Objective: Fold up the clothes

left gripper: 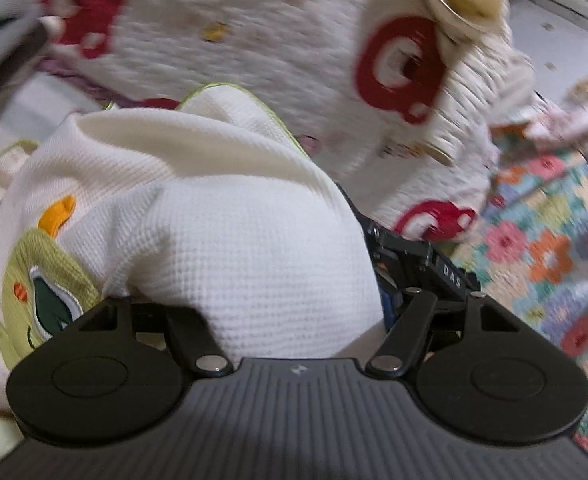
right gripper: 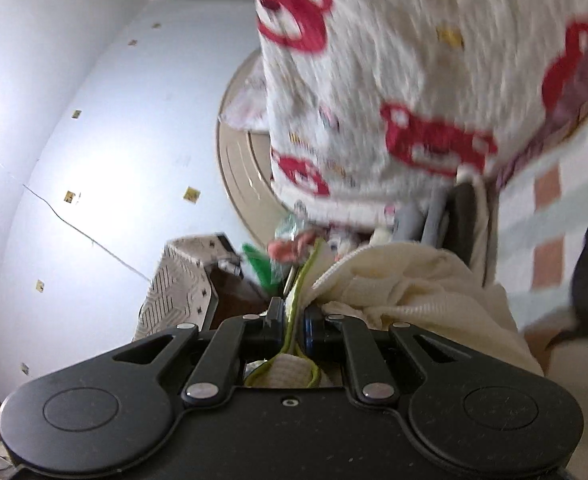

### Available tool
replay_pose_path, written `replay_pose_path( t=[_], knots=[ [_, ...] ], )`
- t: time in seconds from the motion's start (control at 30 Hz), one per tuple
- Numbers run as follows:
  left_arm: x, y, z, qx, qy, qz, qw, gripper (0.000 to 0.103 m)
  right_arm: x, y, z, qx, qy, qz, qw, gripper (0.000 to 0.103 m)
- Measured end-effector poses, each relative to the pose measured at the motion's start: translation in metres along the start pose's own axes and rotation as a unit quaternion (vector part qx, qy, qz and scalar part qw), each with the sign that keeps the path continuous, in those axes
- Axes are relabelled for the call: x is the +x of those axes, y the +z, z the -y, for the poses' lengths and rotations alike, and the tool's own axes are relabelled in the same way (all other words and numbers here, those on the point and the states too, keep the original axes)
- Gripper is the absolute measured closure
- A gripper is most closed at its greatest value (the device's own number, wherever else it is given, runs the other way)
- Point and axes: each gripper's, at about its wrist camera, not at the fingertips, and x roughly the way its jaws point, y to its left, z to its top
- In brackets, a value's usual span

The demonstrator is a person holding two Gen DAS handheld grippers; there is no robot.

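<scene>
Your right gripper [right gripper: 294,326] pinches the cream garment [right gripper: 414,292] by its green-piped hem to lift it; your left gripper's [left gripper: 294,264] bite lies hidden under cloth, so I cannot tell.

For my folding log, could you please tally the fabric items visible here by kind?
Cream waffle-knit garment with green trim, pinched in the right claw and draped over the left claw: 1
White cloth with red prints: 1
Floral quilt: 1
Total: 3
</scene>
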Motion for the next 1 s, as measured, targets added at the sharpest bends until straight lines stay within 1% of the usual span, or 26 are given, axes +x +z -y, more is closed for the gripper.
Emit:
replay_pose_path(
  t=[0.13,0.2,0.23,0.27,0.3,0.33,0.37,0.4,0.43,0.47,0.5,0.53,0.57,0.6,0.67,0.7,0.83,0.87,1.0],
  knots=[
    [0.049,0.013,0.036,0.013,-0.038,-0.016,0.9991,0.035,-0.038,0.038,-0.012,-0.053,-0.032,0.033,0.998,0.089],
    [0.077,0.014,0.043,0.009,-0.036,-0.038,0.9986,0.029,-0.057,0.057,-0.018,-0.080,-0.048,0.050,0.994,0.089],
    [0.091,0.013,0.044,0.006,-0.032,-0.052,0.9981,0.022,-0.067,0.057,-0.017,-0.093,-0.095,0.070,0.989,0.086],
    [0.105,0.013,0.045,0.002,-0.028,-0.066,0.9975,0.019,-0.076,0.054,-0.015,-0.106,-0.150,0.092,0.979,0.078],
    [0.116,0.010,0.044,0.001,-0.021,-0.080,0.9966,0.019,-0.085,0.051,-0.013,-0.119,-0.203,0.113,0.965,0.060],
    [0.122,0.003,0.038,0.005,-0.010,-0.090,0.9959,0.019,-0.094,0.049,-0.010,-0.131,-0.256,0.135,0.948,0.055],
    [0.125,-0.005,0.029,0.011,0.000,-0.096,0.9953,0.020,-0.103,0.046,-0.008,-0.142,-0.308,0.156,0.928,0.055],
    [0.126,-0.013,0.020,0.016,0.012,-0.097,0.9951,0.019,-0.112,0.043,-0.006,-0.153,-0.359,0.176,0.904,0.055],
    [0.123,-0.019,0.009,0.021,0.025,-0.093,0.9951,0.019,-0.121,0.041,-0.004,-0.164,-0.408,0.195,0.876,0.055],
    [0.119,-0.025,-0.003,0.023,0.040,-0.088,0.9951,0.019,-0.127,0.030,0.002,-0.174,-0.431,0.195,0.864,0.055],
    [0.113,-0.029,-0.018,0.023,0.057,-0.081,0.9948,0.019,-0.132,0.015,0.010,-0.175,-0.441,0.191,0.860,0.055],
    [0.106,-0.032,-0.033,0.022,0.076,-0.073,0.9941,0.019,-0.136,0.001,0.018,-0.175,-0.449,0.186,0.856,0.055],
    [0.099,-0.034,-0.048,0.024,0.101,-0.066,0.9924,0.019,-0.141,-0.013,0.029,-0.161,-0.448,0.179,0.861,0.055],
    [0.091,-0.036,-0.061,0.032,0.133,-0.061,0.9888,0.019,-0.147,-0.026,0.041,-0.145,-0.446,0.171,0.867,0.055],
    [0.078,-0.038,-0.086,0.055,0.199,-0.056,0.9769,0.019,-0.154,-0.053,0.063,-0.113,-0.442,0.153,0.877,0.055],
    [0.074,-0.038,-0.094,0.066,0.218,-0.056,0.9722,0.019,-0.153,-0.066,0.071,-0.106,-0.446,0.140,0.878,0.055],
    [0.074,-0.036,-0.107,0.103,0.228,-0.075,0.9652,0.019,-0.137,-0.106,0.092,-0.097,-0.461,0.087,0.878,0.055],
    [0.074,-0.035,-0.111,0.113,0.231,-0.079,0.9631,0.019,-0.131,-0.111,0.093,-0.098,-0.462,0.073,0.878,0.055],
    [0.073,-0.032,-0.124,0.150,0.241,-0.097,0.9538,0.019,-0.115,-0.125,0.089,-0.120,-0.474,0.037,0.871,0.055]
  ],
)
